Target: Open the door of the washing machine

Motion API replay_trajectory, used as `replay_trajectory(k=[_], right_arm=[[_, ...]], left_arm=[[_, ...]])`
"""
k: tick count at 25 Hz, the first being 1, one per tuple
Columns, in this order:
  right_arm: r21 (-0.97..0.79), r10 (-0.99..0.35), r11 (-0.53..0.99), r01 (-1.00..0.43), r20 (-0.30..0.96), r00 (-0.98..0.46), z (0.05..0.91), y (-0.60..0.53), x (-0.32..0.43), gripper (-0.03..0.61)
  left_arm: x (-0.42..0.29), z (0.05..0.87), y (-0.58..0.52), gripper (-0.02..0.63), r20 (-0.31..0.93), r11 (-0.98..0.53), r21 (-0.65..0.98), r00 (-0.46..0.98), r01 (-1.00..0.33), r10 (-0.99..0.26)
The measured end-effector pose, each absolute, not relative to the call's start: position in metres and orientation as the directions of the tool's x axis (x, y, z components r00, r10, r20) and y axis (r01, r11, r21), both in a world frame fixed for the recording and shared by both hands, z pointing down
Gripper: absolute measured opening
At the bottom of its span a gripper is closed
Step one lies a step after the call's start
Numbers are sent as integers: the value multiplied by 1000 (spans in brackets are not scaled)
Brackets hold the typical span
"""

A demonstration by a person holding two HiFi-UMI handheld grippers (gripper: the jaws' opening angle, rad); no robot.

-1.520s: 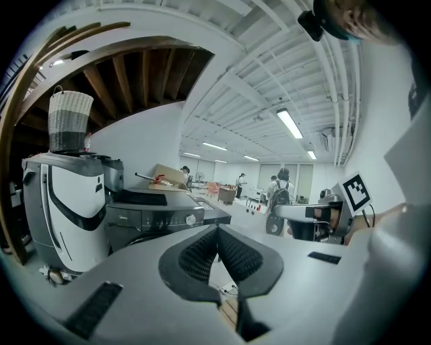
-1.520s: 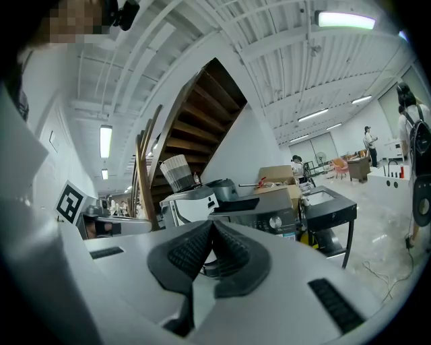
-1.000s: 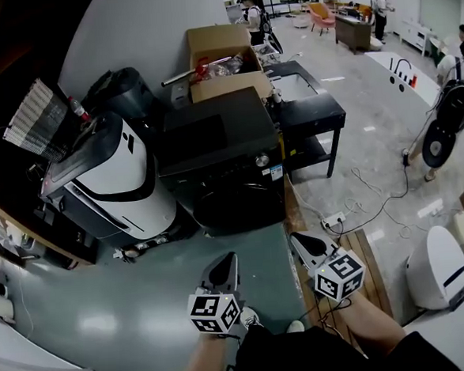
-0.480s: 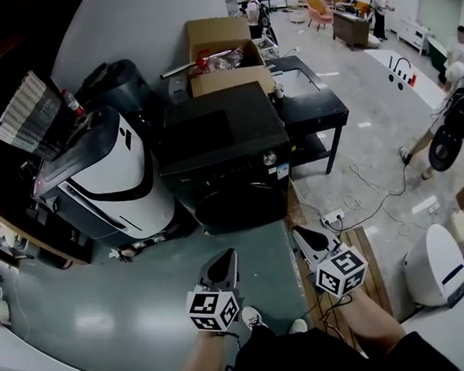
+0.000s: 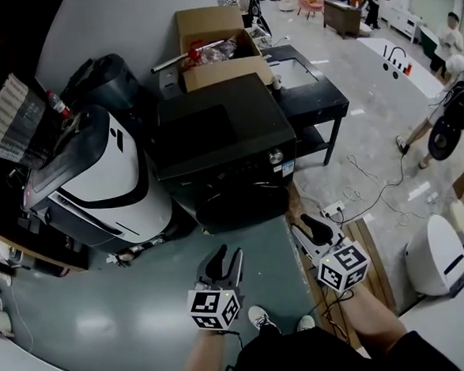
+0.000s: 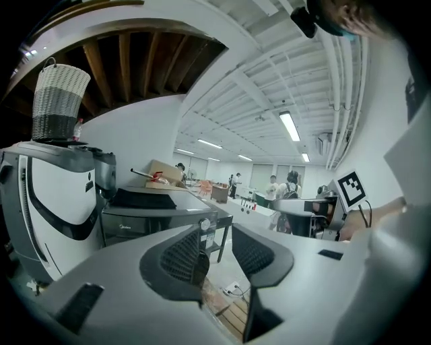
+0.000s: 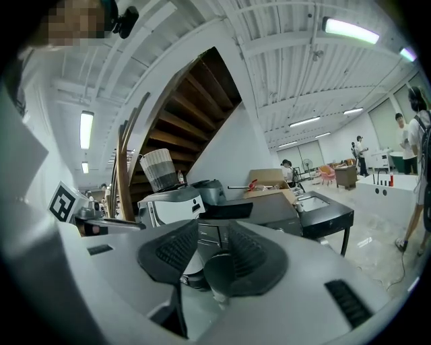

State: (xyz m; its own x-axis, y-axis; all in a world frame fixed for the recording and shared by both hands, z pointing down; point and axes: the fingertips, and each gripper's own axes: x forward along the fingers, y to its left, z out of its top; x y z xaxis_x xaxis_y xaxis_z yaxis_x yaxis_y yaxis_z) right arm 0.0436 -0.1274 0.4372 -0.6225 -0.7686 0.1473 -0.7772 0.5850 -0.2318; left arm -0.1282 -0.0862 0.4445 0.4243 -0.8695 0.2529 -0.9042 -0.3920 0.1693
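Note:
The black front-loading washing machine (image 5: pixel 221 138) stands against the wall, and its round dark door (image 5: pixel 241 206) looks closed. My left gripper (image 5: pixel 226 262) hovers over the green floor in front of it, a short way from the door. The right gripper (image 5: pixel 314 230) is off the machine's front right corner. Both sets of jaws are opening, and nothing is between them. In the left gripper view the washing machine (image 6: pixel 158 209) shows beyond the left gripper (image 6: pixel 217 251). In the right gripper view the washing machine (image 7: pixel 252 209) lies straight ahead of the right gripper (image 7: pixel 210 248).
A white and black appliance (image 5: pixel 97 178) stands left of the washer. A cardboard box (image 5: pixel 214 39) sits behind it, a black table (image 5: pixel 313 96) to its right. A power strip with cables (image 5: pixel 333 210) and wooden slats (image 5: pixel 367 250) lie on the right floor. People walk in the background.
Both grippers, shut before, now have their jaws parted. Both hands have moved forward toward the washing machine, which now shows larger and nearer.

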Motion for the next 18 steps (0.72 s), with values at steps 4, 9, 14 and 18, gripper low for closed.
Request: replay_trajectory(k=[4,9,14,18], right_arm=[[-213,-772,586,-782,147,-619,439,-145,26,180],[-178,-774,591,-787,149,-615,443,-164,4,212],[-160,-779,587,-794,155,-607,444,-175,-16,222],[-154,-784,583,-798,152,-602,443,-178,-31,225]], left_arm=[[-145,449,-103,195,256,-405,172,437,-898,-862],[-167,455,-122,217,253,-418,172,450,-892,-856],[-183,458,-132,222,248,-434,181,468,-883,-848],[-195,458,-137,222,244,-449,183,483,-874,-841]])
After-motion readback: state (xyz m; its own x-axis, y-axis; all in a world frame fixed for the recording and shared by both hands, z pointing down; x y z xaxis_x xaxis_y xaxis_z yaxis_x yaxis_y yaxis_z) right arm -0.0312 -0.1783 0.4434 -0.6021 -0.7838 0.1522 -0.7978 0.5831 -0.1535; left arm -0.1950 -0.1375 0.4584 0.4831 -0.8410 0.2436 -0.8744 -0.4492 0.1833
